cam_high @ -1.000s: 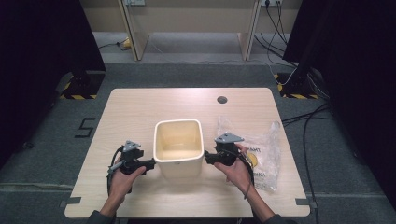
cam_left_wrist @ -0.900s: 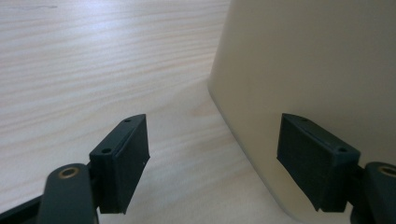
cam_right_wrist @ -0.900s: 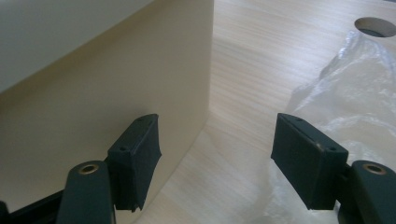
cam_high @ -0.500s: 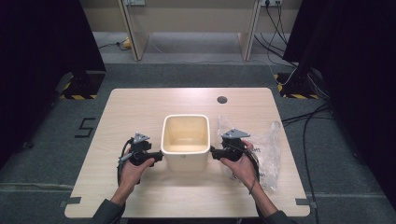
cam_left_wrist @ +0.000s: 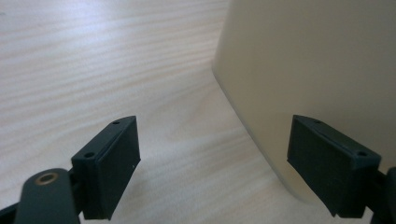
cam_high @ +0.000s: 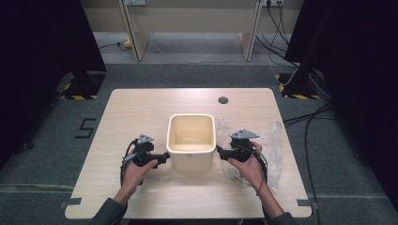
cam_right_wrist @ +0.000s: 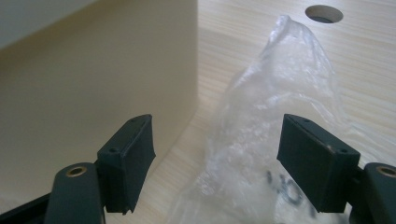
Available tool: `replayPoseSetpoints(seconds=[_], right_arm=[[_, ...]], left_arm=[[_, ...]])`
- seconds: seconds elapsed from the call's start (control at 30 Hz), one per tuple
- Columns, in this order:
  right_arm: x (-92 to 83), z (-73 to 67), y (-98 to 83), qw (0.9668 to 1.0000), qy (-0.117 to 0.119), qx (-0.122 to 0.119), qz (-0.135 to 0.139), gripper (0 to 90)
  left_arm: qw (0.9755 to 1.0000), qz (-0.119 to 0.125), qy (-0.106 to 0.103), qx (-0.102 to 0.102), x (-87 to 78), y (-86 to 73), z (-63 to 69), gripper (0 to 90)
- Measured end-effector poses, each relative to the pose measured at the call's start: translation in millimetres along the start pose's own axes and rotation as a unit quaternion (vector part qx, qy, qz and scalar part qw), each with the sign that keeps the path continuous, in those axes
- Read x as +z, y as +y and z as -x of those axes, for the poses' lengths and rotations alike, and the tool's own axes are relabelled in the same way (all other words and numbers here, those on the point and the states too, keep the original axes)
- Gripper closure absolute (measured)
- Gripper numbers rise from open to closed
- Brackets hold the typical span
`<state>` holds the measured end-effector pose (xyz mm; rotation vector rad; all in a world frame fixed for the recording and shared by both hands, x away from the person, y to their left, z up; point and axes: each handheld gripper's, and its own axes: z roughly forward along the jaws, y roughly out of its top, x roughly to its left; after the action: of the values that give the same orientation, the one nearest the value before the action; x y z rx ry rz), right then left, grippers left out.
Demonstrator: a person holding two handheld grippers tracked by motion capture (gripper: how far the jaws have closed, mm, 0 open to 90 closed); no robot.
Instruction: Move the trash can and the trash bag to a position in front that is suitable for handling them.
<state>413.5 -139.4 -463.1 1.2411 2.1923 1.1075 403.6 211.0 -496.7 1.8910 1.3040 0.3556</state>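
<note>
A cream plastic tub (cam_high: 191,140) stands empty at the middle of the wooden table (cam_high: 141,112). My left gripper (cam_high: 164,156) points at the tub's left wall near its front corner, and the right gripper (cam_high: 219,151) points at its right wall. Both have just been opening and now stand open, pressing on nothing. In the left gripper view the tub's wall (cam_left_wrist: 317,60) rises just ahead of the left gripper (cam_left_wrist: 212,163). In the right gripper view the tub's corner (cam_right_wrist: 93,70) and a clear plastic bag (cam_right_wrist: 280,107) lie ahead of the right gripper (cam_right_wrist: 217,163).
The crumpled clear bag (cam_high: 274,145) lies on the table right of the tub, partly under the person's right hand. A round cable hole (cam_high: 223,100) sits near the far edge. Bare wood stretches left of and behind the tub.
The tub has shifted to the right and a little farther from the person, and both hands have moved with it. Both grippers' jaws stand slightly wider than before.
</note>
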Motion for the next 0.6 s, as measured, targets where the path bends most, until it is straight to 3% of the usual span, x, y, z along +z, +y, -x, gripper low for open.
replayPoseSetpoints(seconds=[0.6], right_arm=[[-34.6, 27.0, -30.9, 0.9994, -0.008, 0.034, -0.002, 22.7]], left_arm=[[0.9992, -0.029, -0.005, 0.026, -21.8, -28.7, -6.8, 16.1]])
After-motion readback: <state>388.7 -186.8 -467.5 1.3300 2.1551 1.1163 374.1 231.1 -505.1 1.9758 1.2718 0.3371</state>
